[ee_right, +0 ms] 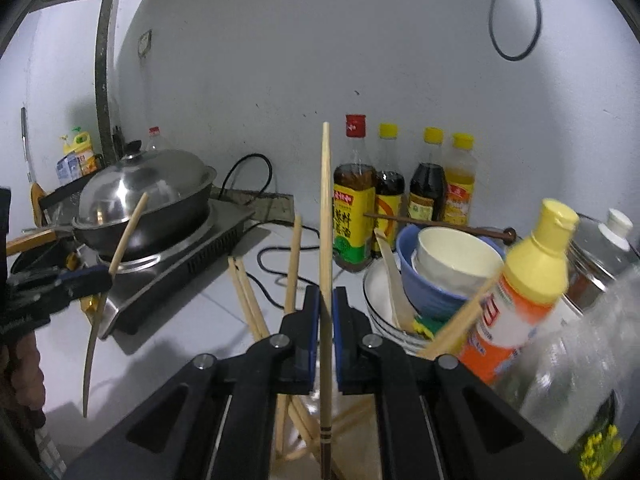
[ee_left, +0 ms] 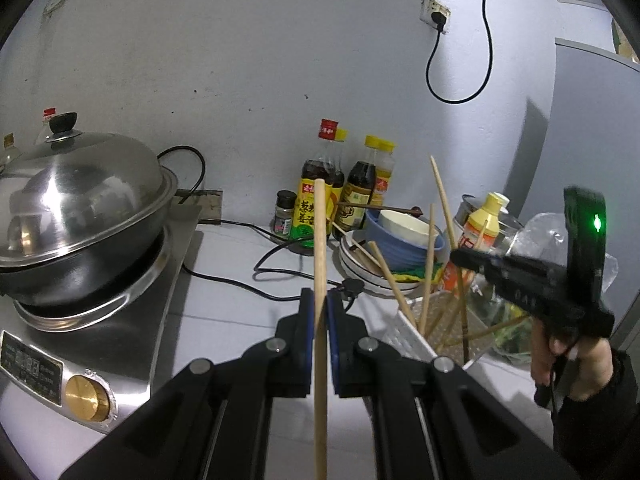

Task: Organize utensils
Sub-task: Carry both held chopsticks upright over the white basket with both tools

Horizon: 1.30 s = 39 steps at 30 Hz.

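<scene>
My left gripper (ee_left: pixel 320 298) is shut on a pale bamboo chopstick (ee_left: pixel 320 220) that stands upright between its blue pads. It also appears at the left of the right wrist view as the left gripper (ee_right: pixel 102 278) with its chopstick (ee_right: pixel 128 228). My right gripper (ee_right: pixel 327 294) is shut on a second upright chopstick (ee_right: pixel 326 200) with dark bands near its lower end. The left wrist view shows the right gripper (ee_left: pixel 456 258) above a white slotted holder (ee_left: pixel 400 332). Several chopsticks (ee_left: pixel 428 280) lean in that holder.
A lidded wok (ee_left: pixel 80 208) sits on an induction cooker (ee_left: pixel 132 320) at left. Sauce bottles (ee_left: pixel 316 200) line the wall. Stacked bowls (ee_left: pixel 404 236) and a yellow-capped squeeze bottle (ee_right: pixel 528 276) crowd the holder. A black cable (ee_left: pixel 240 284) crosses the counter.
</scene>
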### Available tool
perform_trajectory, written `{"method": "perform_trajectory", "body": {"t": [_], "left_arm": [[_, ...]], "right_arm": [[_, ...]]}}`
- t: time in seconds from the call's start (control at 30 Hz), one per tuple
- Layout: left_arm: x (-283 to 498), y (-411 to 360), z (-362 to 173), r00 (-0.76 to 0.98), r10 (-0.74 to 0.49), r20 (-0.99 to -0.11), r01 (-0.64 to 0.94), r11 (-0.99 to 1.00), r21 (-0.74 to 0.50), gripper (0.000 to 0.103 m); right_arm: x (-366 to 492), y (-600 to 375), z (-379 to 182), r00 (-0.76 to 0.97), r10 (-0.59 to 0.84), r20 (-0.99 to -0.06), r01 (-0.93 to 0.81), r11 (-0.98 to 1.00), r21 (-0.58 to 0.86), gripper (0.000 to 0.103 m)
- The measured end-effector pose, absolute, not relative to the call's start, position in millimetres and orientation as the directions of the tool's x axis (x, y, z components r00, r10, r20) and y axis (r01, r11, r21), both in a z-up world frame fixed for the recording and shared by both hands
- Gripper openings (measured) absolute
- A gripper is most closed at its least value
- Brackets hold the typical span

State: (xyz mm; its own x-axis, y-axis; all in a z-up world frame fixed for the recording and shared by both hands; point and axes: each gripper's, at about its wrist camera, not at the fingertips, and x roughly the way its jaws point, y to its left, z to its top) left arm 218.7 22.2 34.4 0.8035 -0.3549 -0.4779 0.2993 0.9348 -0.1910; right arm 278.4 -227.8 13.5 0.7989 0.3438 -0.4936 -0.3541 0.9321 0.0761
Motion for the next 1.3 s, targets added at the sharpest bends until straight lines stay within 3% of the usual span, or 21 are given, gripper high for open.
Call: {"method": "perform_trajectory", "body": {"t": [0.37,0.53,0.77,0.93,1.3], "left_arm": [[214.9,-32.7,58.4,0.811,-0.411,-0.415,0.366,0.912,-0.187,0.006],[225.0,-73.3,69.0,0.826,-0.408,-0.388,0.377,0.913,-0.158,0.006],[236.6,-107.3,78.0,0.872,-0.406,-0.271,0.361,0.910,-0.204,0.006],[251.4,-118.1,69.6,0.901,-0.363,-0.239,0.315,0.924,-0.216,0.006],[253.1,-137.3,33.8,0.943,-0.231,-0.239,0.228,0.973,-0.041,0.006]], "right_arm": [[245.8,-257.2,-6.3,0.766,0.334,-0.549,-0.349,0.934,0.082,0.007],[230.7,-281.4,5.0,0.786,0.361,-0.503,-0.356,0.928,0.109,0.016],[229.1,-310.7,12.7,0.769,0.433,-0.469,-0.392,0.900,0.189,0.018],[232.6,-320.1,11.1,0.762,0.457,-0.459,-0.413,0.889,0.199,0.018],[242.0,-324.8,3.7,0.756,0.449,-0.476,-0.398,0.893,0.210,0.018]]}}
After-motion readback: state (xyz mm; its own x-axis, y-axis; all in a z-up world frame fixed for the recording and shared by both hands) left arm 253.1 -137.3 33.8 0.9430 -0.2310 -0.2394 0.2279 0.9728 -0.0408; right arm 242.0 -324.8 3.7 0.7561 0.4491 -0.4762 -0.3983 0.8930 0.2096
